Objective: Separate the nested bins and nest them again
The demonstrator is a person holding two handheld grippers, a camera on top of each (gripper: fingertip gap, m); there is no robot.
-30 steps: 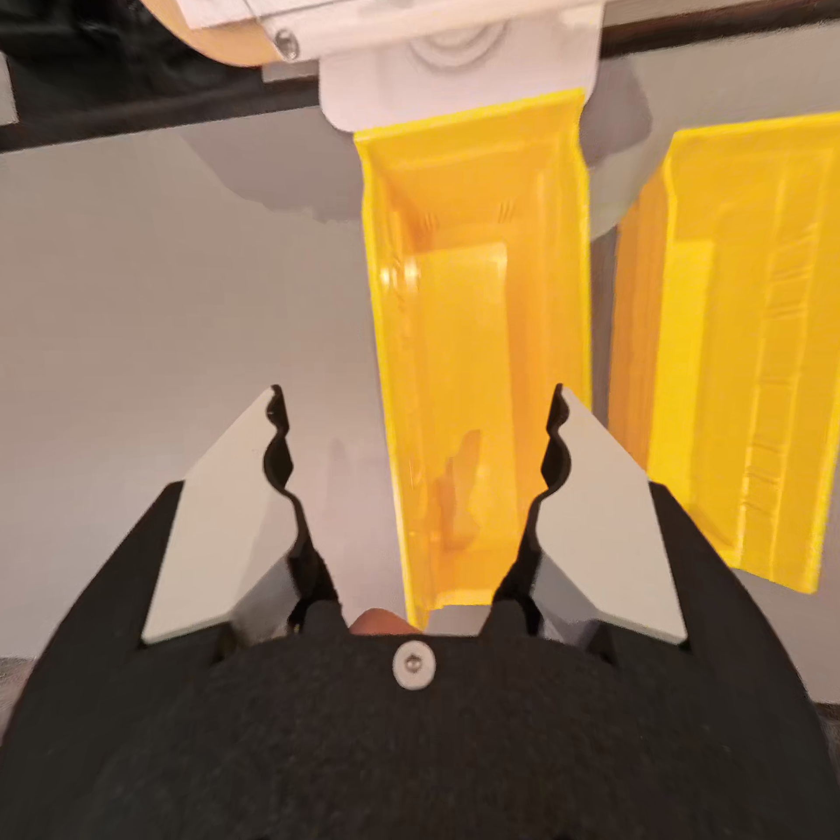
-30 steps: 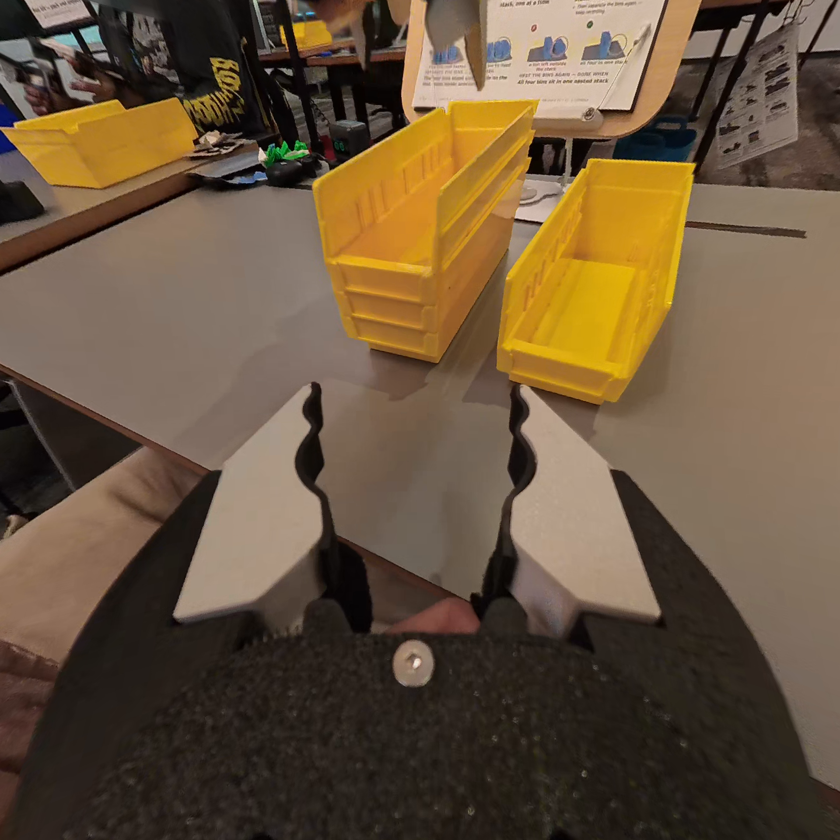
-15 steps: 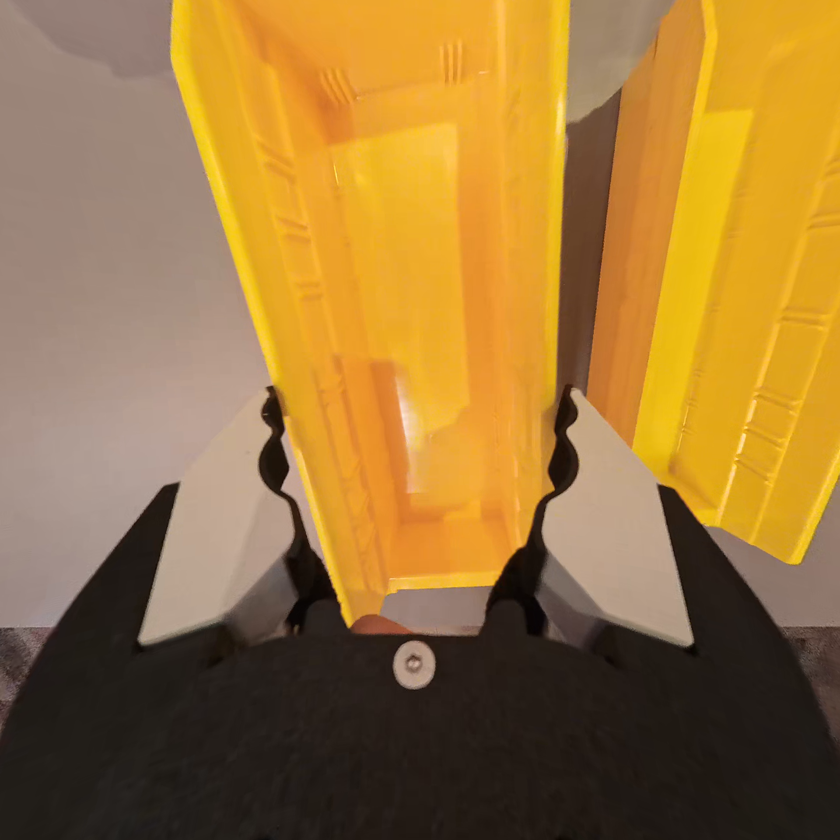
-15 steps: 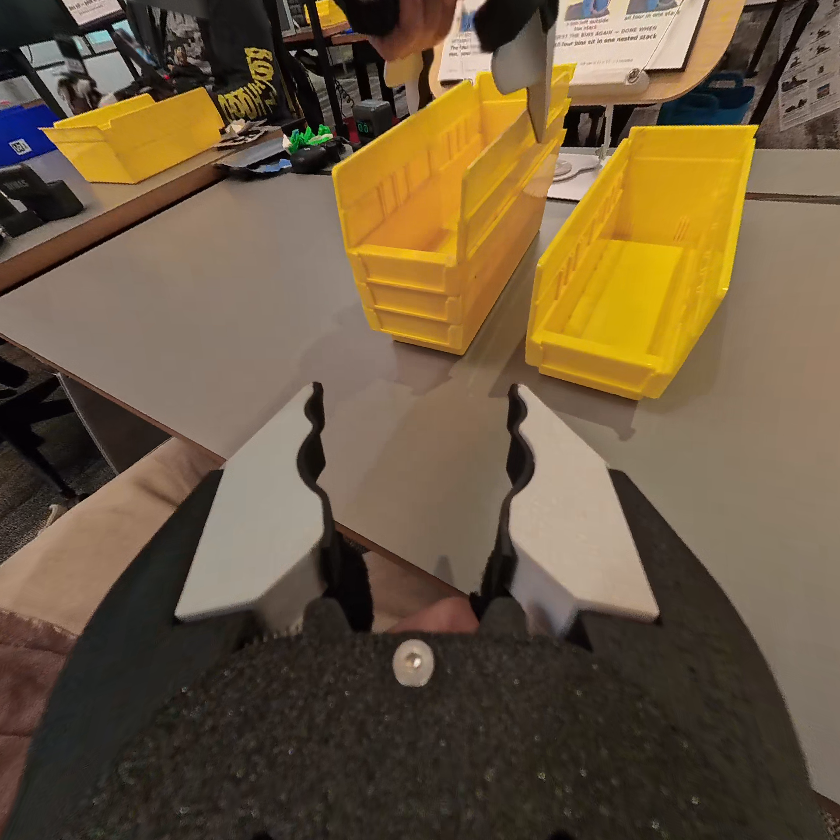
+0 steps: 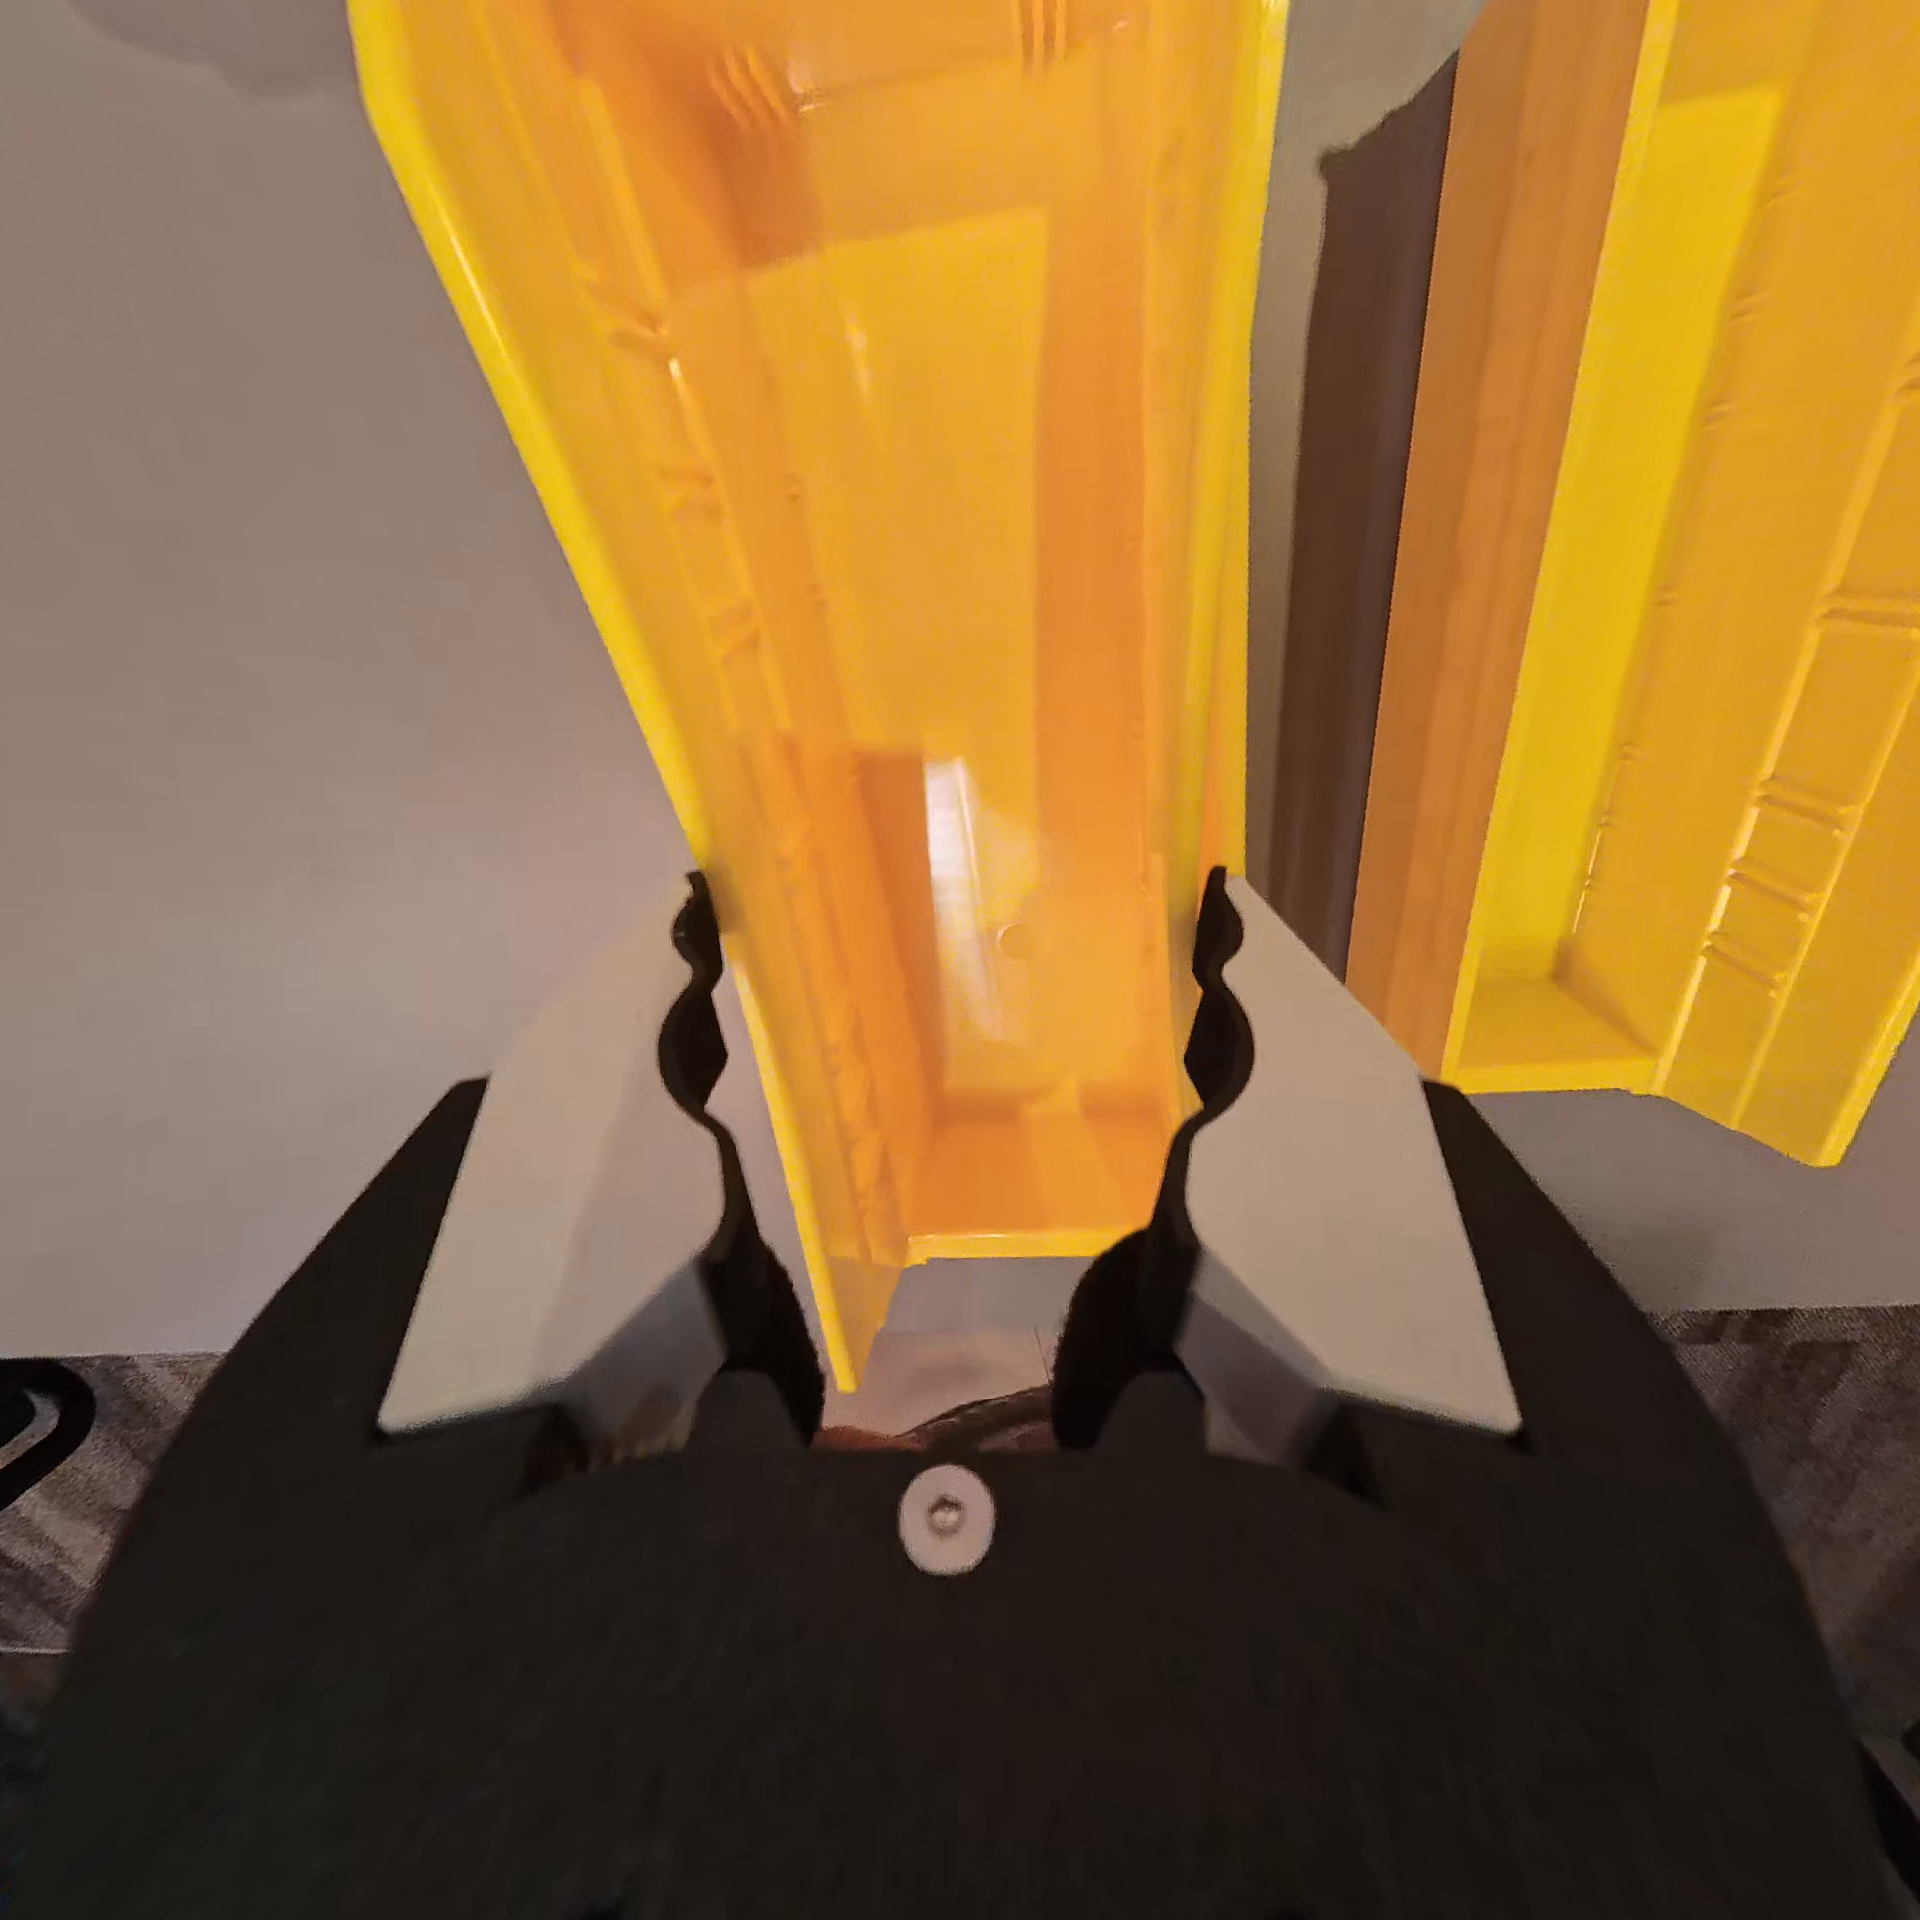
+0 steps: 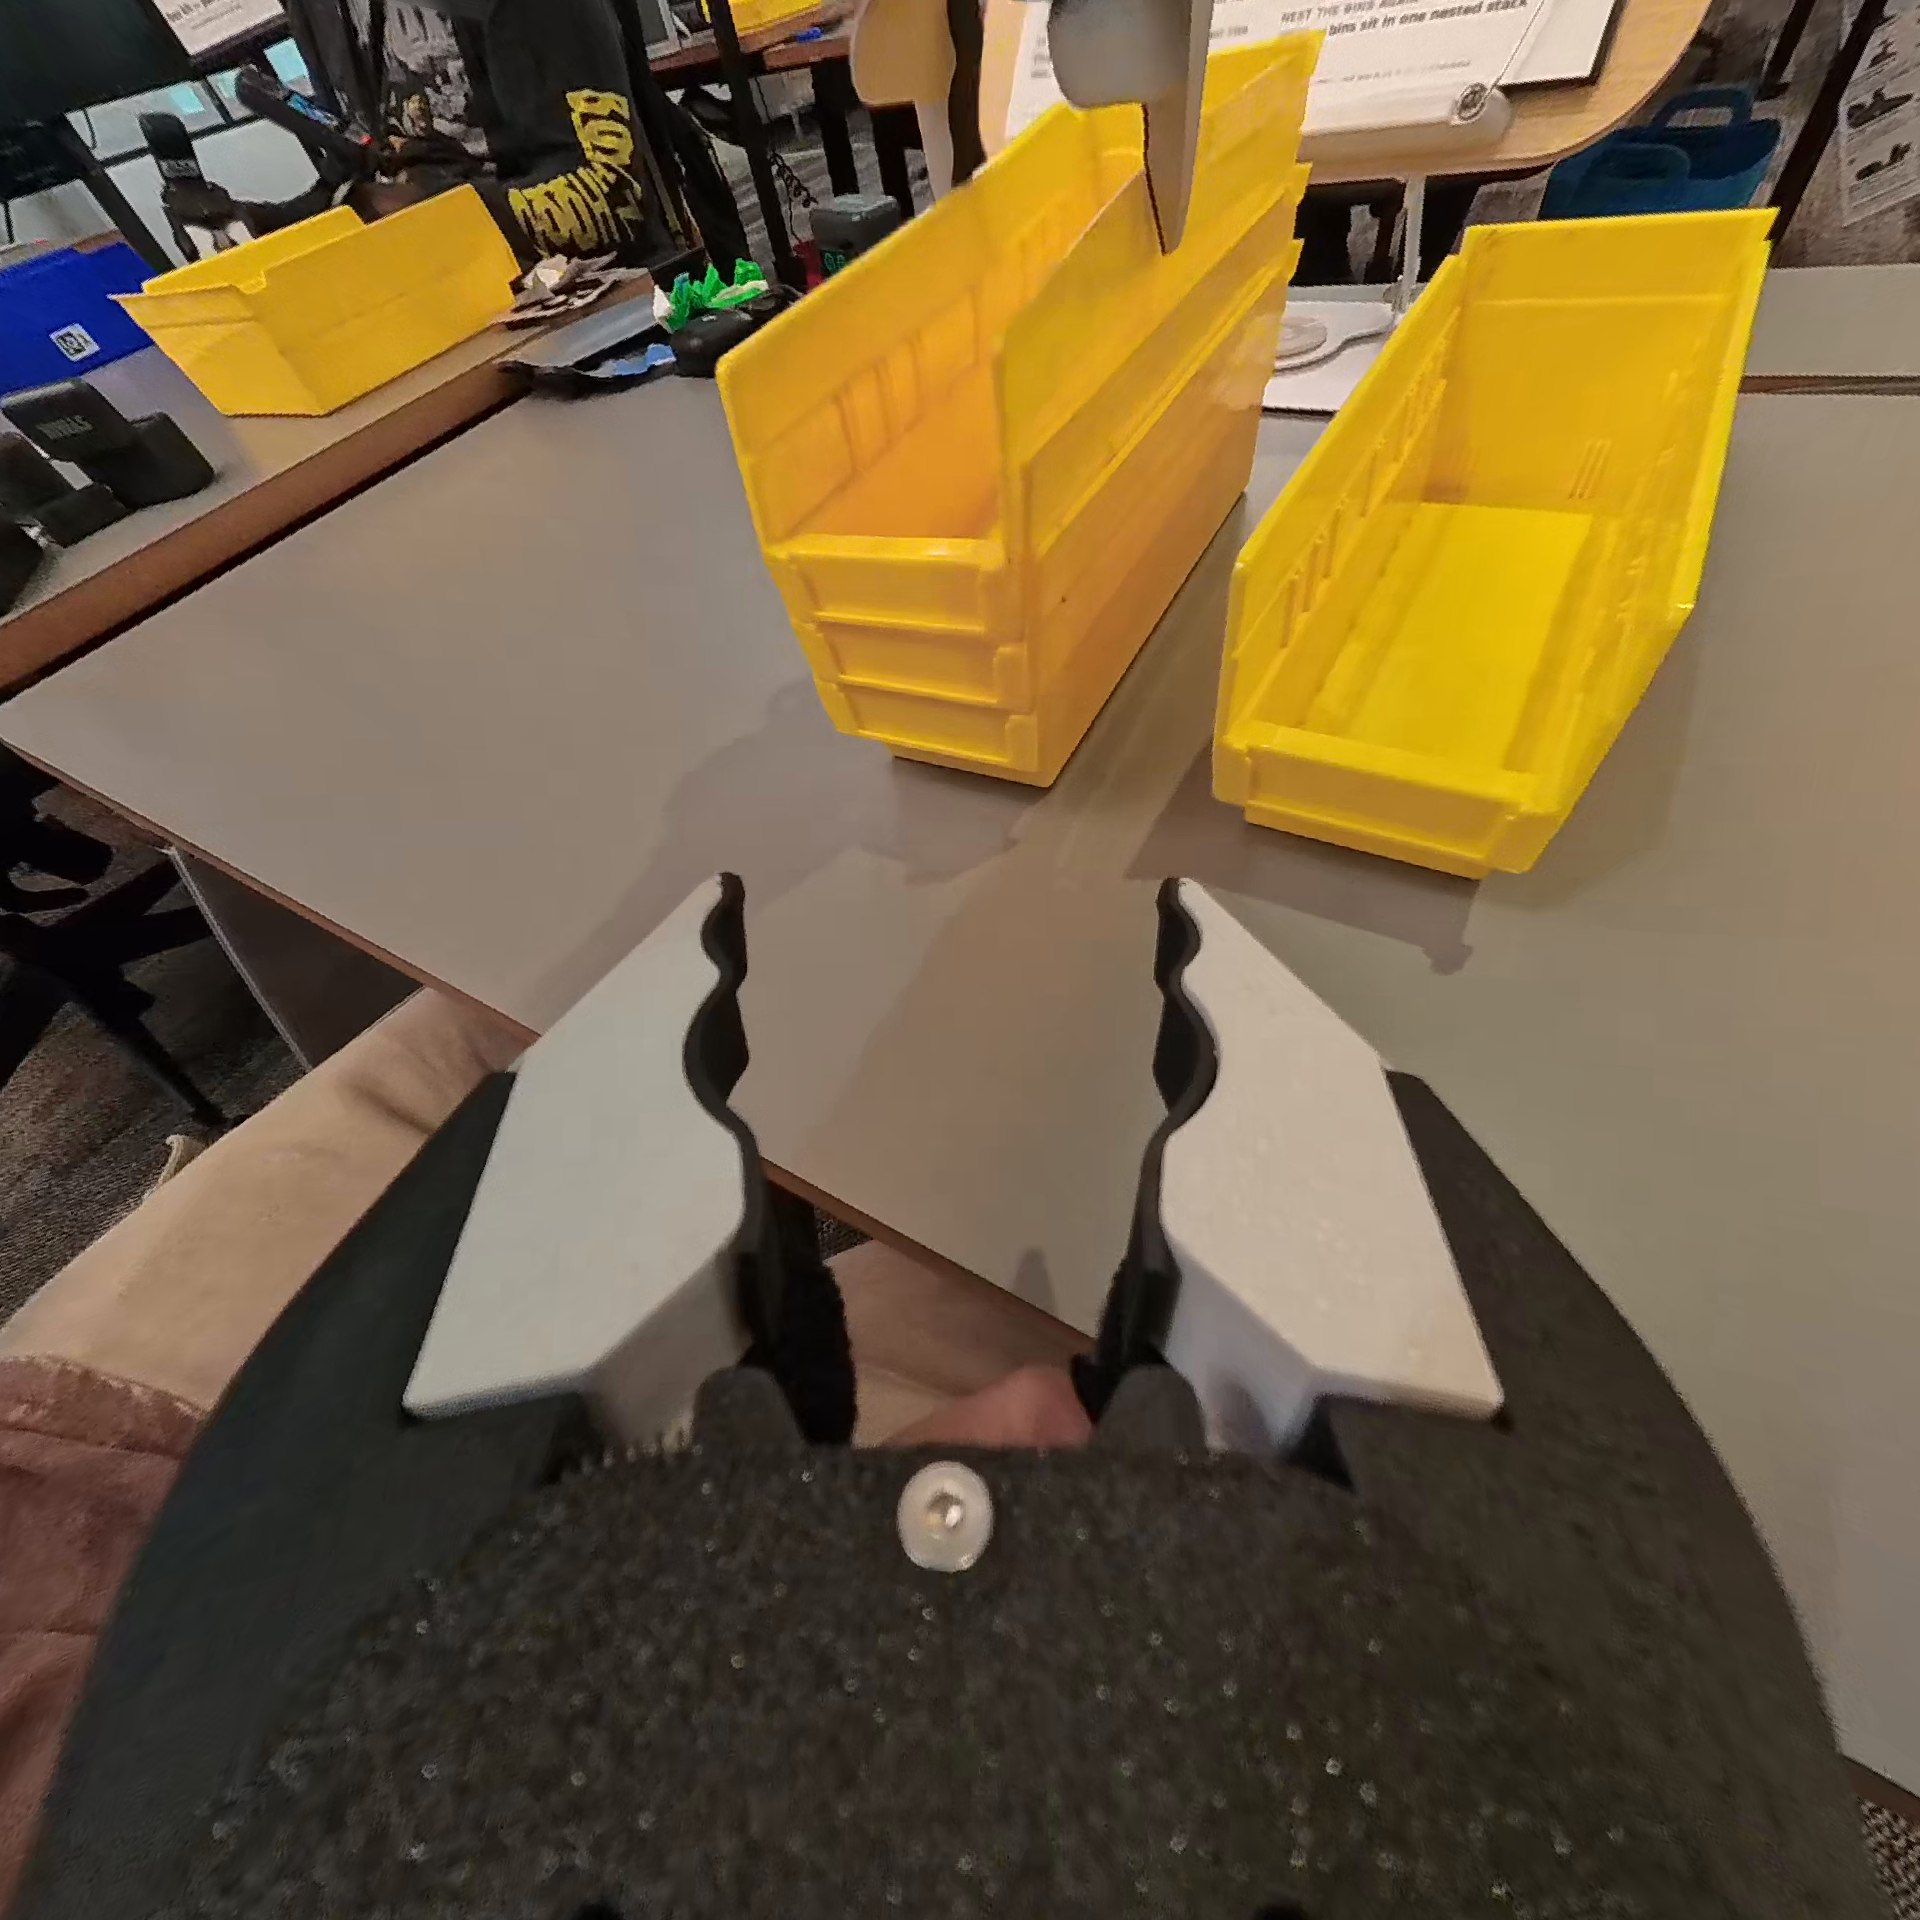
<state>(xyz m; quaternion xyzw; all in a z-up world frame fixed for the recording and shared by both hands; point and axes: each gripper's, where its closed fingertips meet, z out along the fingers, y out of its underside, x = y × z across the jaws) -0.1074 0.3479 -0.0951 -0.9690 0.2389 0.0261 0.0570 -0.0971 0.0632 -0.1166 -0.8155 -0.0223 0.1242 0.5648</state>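
A stack of three nested yellow bins (image 6: 935, 582) stands on the grey table (image 6: 468, 675), with a single yellow bin (image 6: 1455, 623) to its right. My left gripper (image 5: 954, 888) is above the stack (image 5: 935, 520) and points down into it. Its jaws are open, and the top bin's left wall runs between them, close to the left finger (image 5: 582, 1143). From the right wrist view it comes down from the top edge, one finger (image 6: 1164, 156) inside the top bin. The single bin (image 5: 1662, 623) lies to the right. My right gripper (image 6: 945, 914) is open and empty over the table's near edge.
A second table at the left holds another yellow bin (image 6: 322, 301), a blue bin (image 6: 62, 322) and black gear (image 6: 94, 447). An instruction board (image 6: 1455, 94) on a stand is behind the bins. A person's leg in beige trousers (image 6: 260, 1195) is below the table edge.
My left gripper has come down over the stack and its jaws have narrowed around the top bin's left wall. My right gripper has barely moved.
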